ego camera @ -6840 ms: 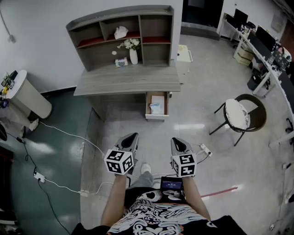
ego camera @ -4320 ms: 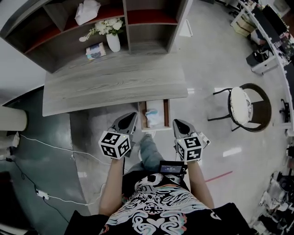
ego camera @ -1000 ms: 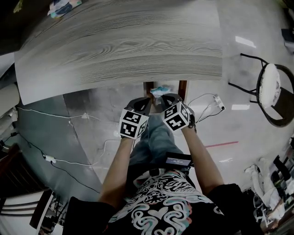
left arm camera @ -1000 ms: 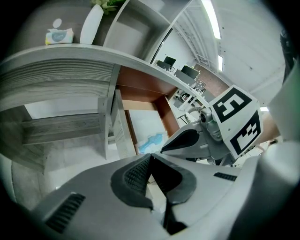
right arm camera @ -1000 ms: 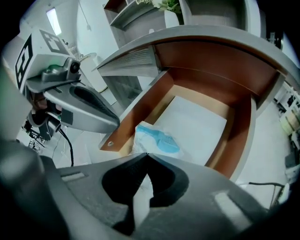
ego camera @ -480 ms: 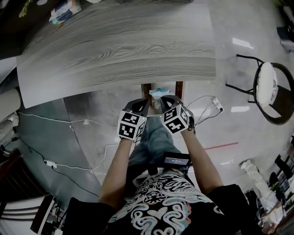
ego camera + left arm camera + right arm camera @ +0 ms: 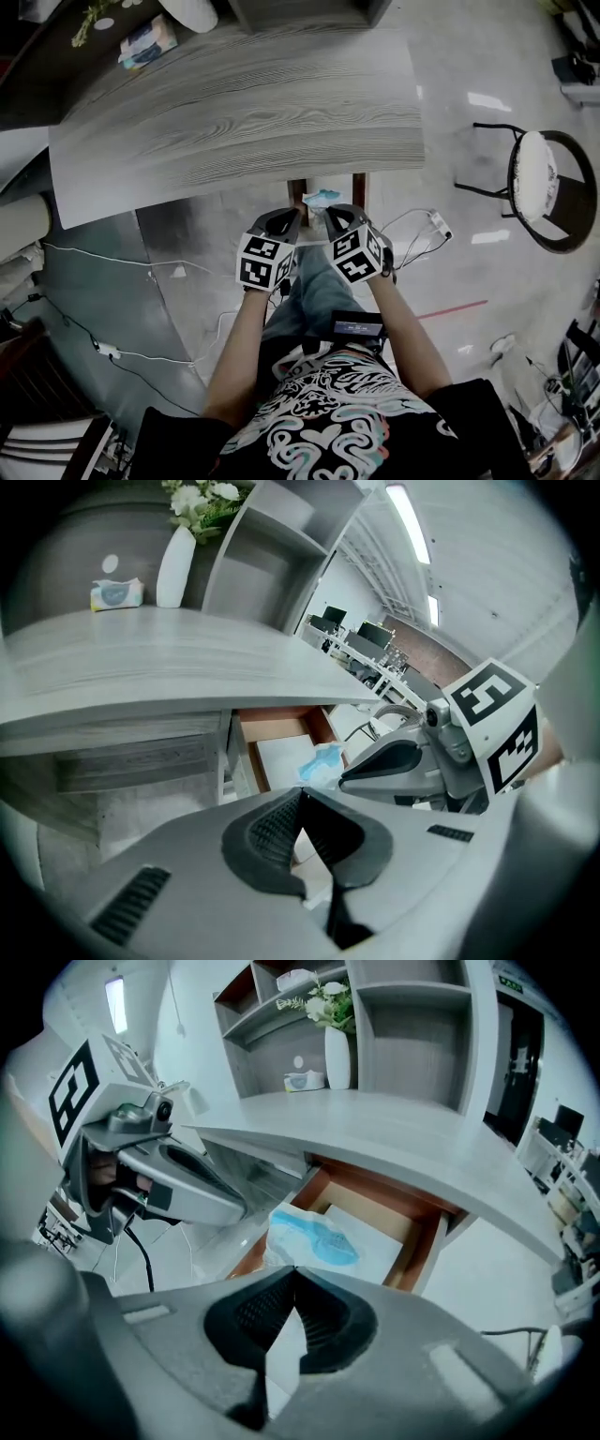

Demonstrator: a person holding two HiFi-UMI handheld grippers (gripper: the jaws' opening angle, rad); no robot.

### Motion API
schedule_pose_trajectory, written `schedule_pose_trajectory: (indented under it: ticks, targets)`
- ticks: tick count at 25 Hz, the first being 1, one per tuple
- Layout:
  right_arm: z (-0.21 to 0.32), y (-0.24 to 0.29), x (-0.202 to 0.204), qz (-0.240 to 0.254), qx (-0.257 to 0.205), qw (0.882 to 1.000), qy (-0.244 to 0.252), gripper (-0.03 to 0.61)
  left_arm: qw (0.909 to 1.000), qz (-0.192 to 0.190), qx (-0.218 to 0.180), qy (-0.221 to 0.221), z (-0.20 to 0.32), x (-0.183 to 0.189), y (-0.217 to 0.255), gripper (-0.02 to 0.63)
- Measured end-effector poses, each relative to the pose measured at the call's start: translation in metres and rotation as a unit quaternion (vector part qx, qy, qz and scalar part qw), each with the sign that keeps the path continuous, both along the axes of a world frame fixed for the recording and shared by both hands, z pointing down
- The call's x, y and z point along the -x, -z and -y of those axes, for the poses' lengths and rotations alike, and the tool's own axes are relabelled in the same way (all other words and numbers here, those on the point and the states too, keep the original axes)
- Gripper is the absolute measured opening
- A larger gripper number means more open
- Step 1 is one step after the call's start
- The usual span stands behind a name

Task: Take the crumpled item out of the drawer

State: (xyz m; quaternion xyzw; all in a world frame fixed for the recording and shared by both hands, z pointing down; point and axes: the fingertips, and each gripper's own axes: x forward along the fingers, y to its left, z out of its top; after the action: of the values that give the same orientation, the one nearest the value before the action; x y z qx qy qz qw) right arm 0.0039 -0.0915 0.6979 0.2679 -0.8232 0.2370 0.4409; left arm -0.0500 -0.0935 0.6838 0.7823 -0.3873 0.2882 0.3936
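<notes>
Found the left claw pressed together on nothing, poised just outside the front left corner of the open brown-walled wooden drawer under the grey wood-grain tabletop. Saw, in the left gripper view, that left claw aimed at the drawer's front, with the crumpled pale-blue-and-white soft item beyond it and a little to the right, apart from it. Located the item inside the drawer, near its front, lying on a flat white sheet covering the drawer floor. Found the right claw likewise pressed together and empty, just before the drawer front. Placed the item, in the right gripper view, straight ahead of the right claw, near but not touching.

Judged the step in hand to be the reach, with nothing yet pinched. Judged a good grasp to need the following: spreading the right claw before entering, coming down over a raised fold of the item, closing on that fold alone and not on the sheet beneath, then lifting straight up, clear of the drawer walls
</notes>
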Motion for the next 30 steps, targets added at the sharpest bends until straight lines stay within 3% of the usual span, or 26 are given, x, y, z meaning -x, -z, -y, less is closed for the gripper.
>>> schedule_pose_trajectory:
  ticks: [5, 16, 30]
  targets:
    - [-0.002, 0.023, -0.003, -0.015, -0.032, 0.999, 0.021, 0.008, 0.9998, -0.010, -0.012, 0.010, 0.001, 0.000, 0.024, 0.000]
    - [0.012, 0.073, -0.019, -0.010, -0.077, 0.997, -0.025, 0.008, 0.9969, -0.037, -0.063, 0.029, 0.021, -0.004, 0.079, 0.000]
    - [0.014, 0.146, -0.025, 0.056, -0.146, 0.984, -0.083, 0.008, 0.9892, -0.041, -0.135, 0.041, 0.015, 0.013, 0.146, 0.000]
